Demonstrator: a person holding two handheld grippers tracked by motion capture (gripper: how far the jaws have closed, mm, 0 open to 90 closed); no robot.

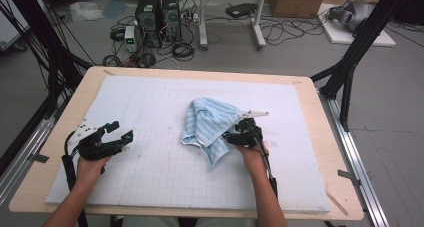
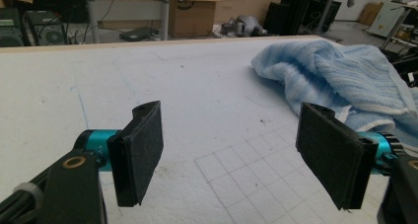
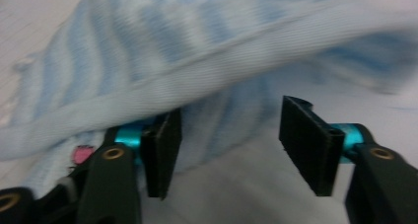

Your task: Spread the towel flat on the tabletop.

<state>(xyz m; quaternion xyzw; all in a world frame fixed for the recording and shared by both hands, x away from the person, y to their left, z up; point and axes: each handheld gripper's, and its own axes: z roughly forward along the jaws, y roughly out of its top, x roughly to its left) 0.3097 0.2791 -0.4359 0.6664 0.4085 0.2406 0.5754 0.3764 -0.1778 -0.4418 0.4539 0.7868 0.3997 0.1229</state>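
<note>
A wooden table point(image 1: 320, 137) takes up the middle and lower part of the high view, and a white gridded mat point(image 1: 150, 177) covers nearly all of its top. Just right of the frame's centre a blue-and-white striped towel point(image 1: 209, 124) lies bunched on the mat, a peak of it lifted at its right edge and a tail hanging toward the lower centre. In the left gripper view the same towel point(image 2: 340, 81) is heaped at the upper right, well beyond the jaws.

The right gripper point(image 1: 235, 135) sits at the towel's right edge, just below the frame's centre, its hand coming up from the bottom. In the right gripper view point(image 3: 226, 145) its jaws stand apart with the cloth draped over and across the left one (the picture is blurred, so whether the pads press on fabric cannot be told); the gap between them looks free.

The left gripper point(image 1: 120, 132) hovers at the lower left of the high view, well apart from the towel, jaws wide with bare mat between them point(image 2: 229, 155).
</note>
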